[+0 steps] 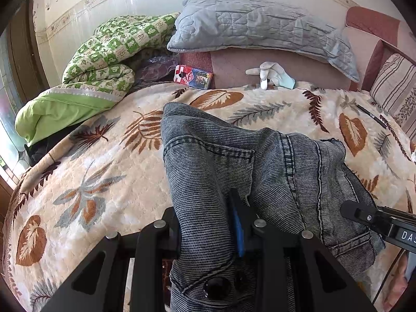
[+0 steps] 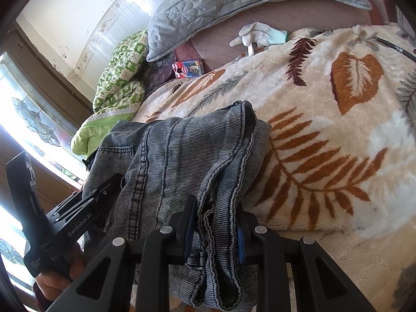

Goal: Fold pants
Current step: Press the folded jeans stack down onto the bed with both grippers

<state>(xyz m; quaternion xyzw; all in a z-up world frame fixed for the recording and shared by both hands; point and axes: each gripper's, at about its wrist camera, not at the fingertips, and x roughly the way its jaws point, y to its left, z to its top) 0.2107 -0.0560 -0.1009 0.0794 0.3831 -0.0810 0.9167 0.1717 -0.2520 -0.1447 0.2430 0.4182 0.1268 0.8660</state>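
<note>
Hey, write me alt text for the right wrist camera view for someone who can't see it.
The right tongs grip the hem ends of folded grey jeans lying on a cream leaf-patterned blanket. The left tongs hold the jeans' other side; a grey pillow and white glove lie beyond.

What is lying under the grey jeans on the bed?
The jeans lie on a cream leaf-print blanket, which shows all around them. Whatever sits beneath the denim itself is covered; only blanket is visible at its edges.
</note>
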